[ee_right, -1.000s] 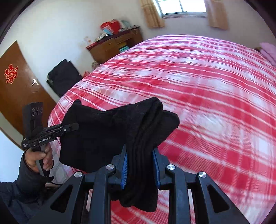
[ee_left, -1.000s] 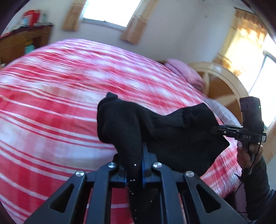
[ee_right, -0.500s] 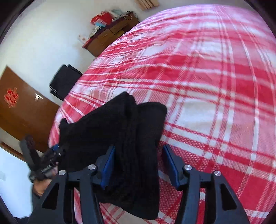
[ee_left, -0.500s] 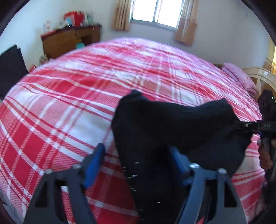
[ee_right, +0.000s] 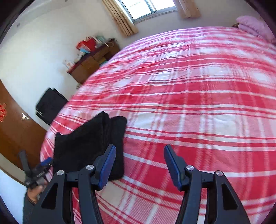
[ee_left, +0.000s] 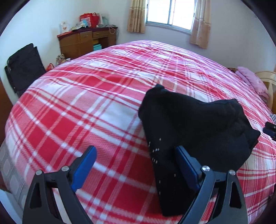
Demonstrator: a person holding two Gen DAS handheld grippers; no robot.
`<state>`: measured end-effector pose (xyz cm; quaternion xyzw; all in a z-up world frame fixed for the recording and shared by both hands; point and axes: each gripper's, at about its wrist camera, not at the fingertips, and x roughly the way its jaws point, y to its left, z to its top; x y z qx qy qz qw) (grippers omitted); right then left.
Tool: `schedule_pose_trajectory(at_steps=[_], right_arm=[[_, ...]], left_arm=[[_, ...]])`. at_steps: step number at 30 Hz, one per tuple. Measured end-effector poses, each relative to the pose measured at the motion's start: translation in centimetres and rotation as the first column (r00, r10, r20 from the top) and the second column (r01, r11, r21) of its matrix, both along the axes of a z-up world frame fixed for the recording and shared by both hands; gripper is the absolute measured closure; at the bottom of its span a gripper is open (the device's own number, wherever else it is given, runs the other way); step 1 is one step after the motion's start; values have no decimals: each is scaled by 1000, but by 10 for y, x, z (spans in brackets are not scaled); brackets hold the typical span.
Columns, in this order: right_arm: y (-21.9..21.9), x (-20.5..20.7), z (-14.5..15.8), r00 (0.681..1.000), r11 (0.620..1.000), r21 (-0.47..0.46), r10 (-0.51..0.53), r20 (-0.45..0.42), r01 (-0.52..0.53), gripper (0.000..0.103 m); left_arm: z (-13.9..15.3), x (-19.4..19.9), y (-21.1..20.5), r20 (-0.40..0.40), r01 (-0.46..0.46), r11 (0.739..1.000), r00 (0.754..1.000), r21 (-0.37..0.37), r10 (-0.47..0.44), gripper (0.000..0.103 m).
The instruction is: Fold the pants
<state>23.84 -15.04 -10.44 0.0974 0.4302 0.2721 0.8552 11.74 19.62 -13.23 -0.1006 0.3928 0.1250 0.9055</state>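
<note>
Sunlit bedroom, wooden desk [ee_left: 88,41], curtained window [ee_left: 168,14]

We see a bed covered by a red-and-white plaid blanket [ee_left: 96,110]. Folded black pants [ee_left: 193,127] lie directly on it near the close edge, bunched in layers. A pink pillow [ee_left: 253,82] rests at the far end beside the headboard [ee_left: 269,81].

Black pants [ee_left: 195,124] lie on a red-and-white plaid bed [ee_left: 86,110]; the pillow [ee_left: 251,81] is pink, the claw pads [ee_right: 107,165] blue.
</note>
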Motion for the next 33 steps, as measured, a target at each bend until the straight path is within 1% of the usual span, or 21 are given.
schedule_pose_trajectory(at_steps=[1,2,4,6,9,10,11,12,14,17,20,24,28,33], right_arm=[[-4,-8,10,999,998,-48,-25,34,27,43],[-11,-16,16,997,997,-58,-42,60,45,43],[-25,-35,29,994,997,-20,-72,85,74,43],[-24,-52,37,995,999,0,-50,90,50,43],[-16,-79,57,985,998,-38,-45,169,52,43],[-9,-91,66,979,998,-60,-21,204,34,43],[-3,-98,73,973,997,-69,-4,229,20,43],[2,-108,80,965,997,-77,14,260,6,43],[12,-129,97,944,995,-97,49,327,-18,43],[21,-152,112,919,992,-122,83,385,-38,41],[26,-168,122,901,991,-119,106,422,-61,38],[26,-178,129,888,991,-119,110,447,-62,36],[24,-181,131,885,992,-109,103,454,-59,36],[24,-182,131,880,992,-115,104,463,-57,36]], left_arm=[[6,-4,-2,4,-9,1000,1000,20,9,9],[13,-7,-6,15,-13,999,1000,34,12,9],[30,-14,-17,53,-14,998,999,57,11,9],[50,-21,-31,102,0,998,995,70,-7,9],[78,-31,-56,174,37,995,983,96,-54,8],[86,-34,-62,190,50,994,979,102,-69,7],[93,-37,-69,208,61,993,975,106,-82,4],[100,-39,-76,230,69,992,969,109,-93,0],[112,-46,-86,269,90,990,956,111,-117,0],[123,-52,-94,297,112,988,945,107,-139,0],[135,-60,-99,334,118,986,930,117,-151,0],[147,-68,-102,370,118,985,916,125,-156,0],[151,-69,-102,383,116,986,911,121,-154,0],[148,-69,-101,383,110,987,912,114,-146,0]])
